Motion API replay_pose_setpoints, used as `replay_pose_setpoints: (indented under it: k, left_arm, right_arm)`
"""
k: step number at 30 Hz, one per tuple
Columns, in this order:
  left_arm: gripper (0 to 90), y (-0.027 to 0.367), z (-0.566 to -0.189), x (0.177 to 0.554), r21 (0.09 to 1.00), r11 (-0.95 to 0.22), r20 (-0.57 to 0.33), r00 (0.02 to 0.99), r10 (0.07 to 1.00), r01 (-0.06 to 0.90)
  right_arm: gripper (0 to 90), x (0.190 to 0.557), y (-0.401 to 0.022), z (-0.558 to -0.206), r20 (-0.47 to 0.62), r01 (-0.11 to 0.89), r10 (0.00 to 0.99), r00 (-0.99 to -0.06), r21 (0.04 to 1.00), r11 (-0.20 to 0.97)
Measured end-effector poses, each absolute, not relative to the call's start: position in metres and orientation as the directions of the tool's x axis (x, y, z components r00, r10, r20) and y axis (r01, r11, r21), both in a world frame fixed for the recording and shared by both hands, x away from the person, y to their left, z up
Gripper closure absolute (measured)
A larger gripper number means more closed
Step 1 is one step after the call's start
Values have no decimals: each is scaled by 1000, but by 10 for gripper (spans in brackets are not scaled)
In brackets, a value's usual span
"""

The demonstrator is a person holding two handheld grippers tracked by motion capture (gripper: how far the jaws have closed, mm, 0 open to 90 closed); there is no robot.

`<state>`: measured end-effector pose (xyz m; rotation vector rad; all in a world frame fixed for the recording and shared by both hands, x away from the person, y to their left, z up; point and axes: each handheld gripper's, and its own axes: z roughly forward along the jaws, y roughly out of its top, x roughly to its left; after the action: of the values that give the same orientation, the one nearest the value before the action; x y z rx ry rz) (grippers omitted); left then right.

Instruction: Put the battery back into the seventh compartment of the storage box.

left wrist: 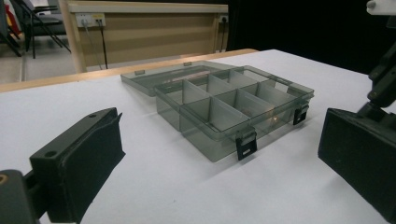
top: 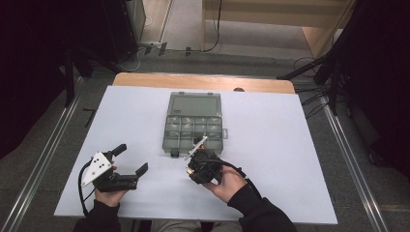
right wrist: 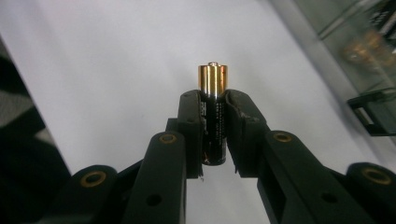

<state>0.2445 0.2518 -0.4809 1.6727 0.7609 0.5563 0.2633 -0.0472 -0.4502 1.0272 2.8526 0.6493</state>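
Clamped between the jaws of the right gripper (right wrist: 215, 135): a black-and-gold battery (right wrist: 213, 112), long axis running along the jaws, gold end with its small terminal nub poking out past the tips, black end buried back between them. Jaws closed only as far as the battery's width, pads pressing its two sides. Just ahead and slightly up-table of that gripper, seen from the high view at (top: 202, 164): the clear compartment box (top: 193, 128), lid flung open flat toward the far edge, near wall with two black latches facing the person. Front row of compartments nearest, apparently the shortest reach; probably a short forward carry with the battery's axis tipped or laid level to drop between the dividers. Right hand (top: 227, 183) angled in from the lower right, wrist turned so the jaws point toward the box's near right corner. Left gripper (top: 126, 164) well off to the left on the white table (top: 290, 159), jaws spread wide with nothing between them, hand resting low near the front edge, farther from the box than the right. Compartment contents hard to tell; most look bare from the left gripper view.
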Motion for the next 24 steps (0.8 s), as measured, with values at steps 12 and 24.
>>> replay_pose_setpoints:
  k: [12, 24]
  left_arm:
    - [0, 252, -481, 245, 973, -131, -33, 676, 736, 191]
    - [0, 253, -480, 244, 975, -114, -47, 672, 739, 192]
  right_arm:
    - [778, 274, -57, -447, 151, 666, 698, -700, 490, 562]
    - [778, 288, -68, -449, 224, 710, 750, -622, 565, 421]
